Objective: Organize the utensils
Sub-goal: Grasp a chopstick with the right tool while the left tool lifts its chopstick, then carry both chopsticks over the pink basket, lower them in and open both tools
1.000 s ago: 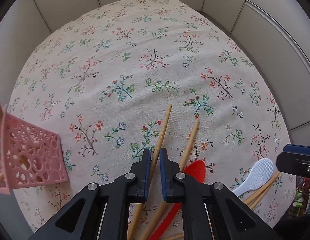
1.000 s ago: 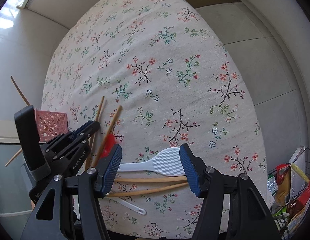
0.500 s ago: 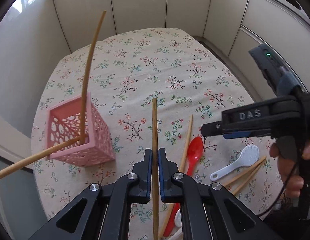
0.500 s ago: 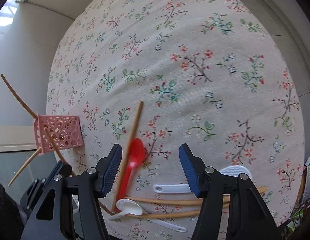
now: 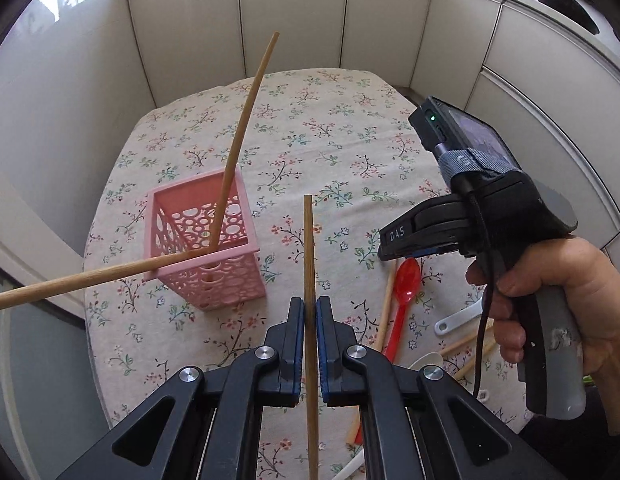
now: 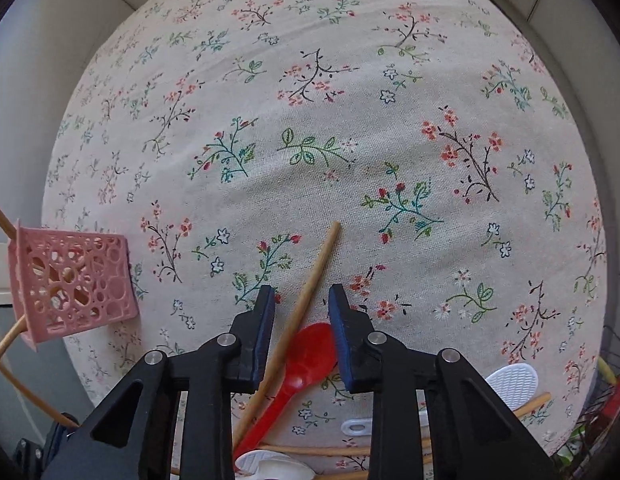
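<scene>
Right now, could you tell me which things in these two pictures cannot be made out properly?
- Left wrist view: the lower end of the chopstick held by the left hand-held gripper runs off the bottom edge.
- Left wrist view: the white spoons are partly hidden behind the right hand-held gripper and hand.
- Right wrist view: the red spoon handle and the white rice paddle are partly covered by the gripper's arms.
- Right wrist view: the pink basket contents are unclear through its holes.

Your colour listing: tablecloth (image 6: pixel 350 128), cream with small red, blue and green flower sprigs. Basket (image 5: pixel 206 240), pink, pierced with round holes. Chopsticks (image 5: pixel 309 264), plain tan wood. Spoon (image 6: pixel 306 360), bright red. Rice paddle (image 6: pixel 510 382), white with a dimpled face. Your gripper bodies, black; finger pads (image 6: pixel 266 328), dark blue.
</scene>
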The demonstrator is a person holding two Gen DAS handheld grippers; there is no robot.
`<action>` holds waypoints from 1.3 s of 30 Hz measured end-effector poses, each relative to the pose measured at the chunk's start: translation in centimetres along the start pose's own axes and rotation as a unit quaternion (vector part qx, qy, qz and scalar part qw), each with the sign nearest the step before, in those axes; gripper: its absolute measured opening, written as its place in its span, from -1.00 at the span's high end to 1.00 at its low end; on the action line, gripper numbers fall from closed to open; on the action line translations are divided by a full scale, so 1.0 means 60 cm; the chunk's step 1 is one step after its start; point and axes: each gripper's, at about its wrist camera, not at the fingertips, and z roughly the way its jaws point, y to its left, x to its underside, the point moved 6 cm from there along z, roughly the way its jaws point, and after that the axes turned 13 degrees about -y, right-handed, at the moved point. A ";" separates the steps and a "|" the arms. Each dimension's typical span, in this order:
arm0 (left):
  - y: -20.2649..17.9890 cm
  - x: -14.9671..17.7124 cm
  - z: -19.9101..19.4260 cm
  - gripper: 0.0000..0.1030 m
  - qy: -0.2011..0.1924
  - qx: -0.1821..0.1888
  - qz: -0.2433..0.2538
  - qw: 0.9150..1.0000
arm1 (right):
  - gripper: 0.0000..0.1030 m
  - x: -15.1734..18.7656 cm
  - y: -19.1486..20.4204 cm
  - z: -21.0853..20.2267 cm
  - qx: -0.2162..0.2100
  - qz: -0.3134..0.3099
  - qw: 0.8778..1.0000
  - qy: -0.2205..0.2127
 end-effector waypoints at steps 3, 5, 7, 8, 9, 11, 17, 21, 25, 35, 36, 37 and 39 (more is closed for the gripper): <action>0.004 0.003 -0.002 0.88 -0.002 -0.006 0.001 1.000 | 0.77 -0.002 0.002 0.003 0.017 0.003 1.000 -0.011; 0.007 0.003 -0.002 0.88 -0.005 -0.012 0.001 1.000 | 0.81 -0.004 -0.004 0.004 0.002 0.026 1.000 -0.012; 0.009 0.003 -0.004 0.88 -0.008 -0.017 0.002 1.000 | 0.83 -0.007 -0.014 0.006 -0.024 0.054 0.998 -0.011; 0.010 0.003 -0.005 0.88 -0.010 -0.018 0.002 1.000 | 0.85 -0.009 -0.019 0.006 -0.044 0.072 0.996 -0.010; 0.011 0.002 -0.007 0.88 -0.012 -0.018 0.001 1.000 | 0.86 -0.009 -0.025 0.006 -0.062 0.087 0.994 -0.008; 0.012 -0.002 -0.013 0.88 -0.020 -0.017 -0.001 1.000 | 0.87 -0.012 -0.032 0.000 -0.085 0.102 0.991 -0.012; 0.015 -0.019 -0.051 0.88 -0.056 -0.018 -0.013 0.998 | 0.89 -0.014 -0.027 -0.071 -0.135 0.084 0.986 -0.045; 0.017 -0.033 -0.086 0.89 -0.089 -0.016 -0.019 0.996 | 0.90 -0.006 -0.012 -0.139 -0.164 0.062 0.981 -0.081; 0.018 -0.049 -0.129 0.89 -0.130 -0.023 -0.022 0.991 | 0.90 0.001 -0.005 -0.212 -0.175 0.027 0.975 -0.136; 0.043 -0.109 -0.261 0.89 -0.273 -0.059 -0.063 0.958 | 0.90 -0.008 0.014 -0.389 -0.204 -0.032 0.937 -0.282; 0.047 -0.115 -0.274 0.89 -0.288 -0.065 -0.068 0.953 | 0.90 -0.009 0.015 -0.404 -0.207 -0.034 0.932 -0.294; 0.052 -0.121 -0.284 0.89 -0.301 -0.072 -0.071 0.948 | 0.90 -0.010 0.017 -0.416 -0.209 -0.034 0.928 -0.306; 0.061 -0.131 -0.297 0.89 -0.321 -0.090 -0.078 0.940 | 0.90 -0.015 0.021 -0.437 -0.213 -0.034 0.920 -0.327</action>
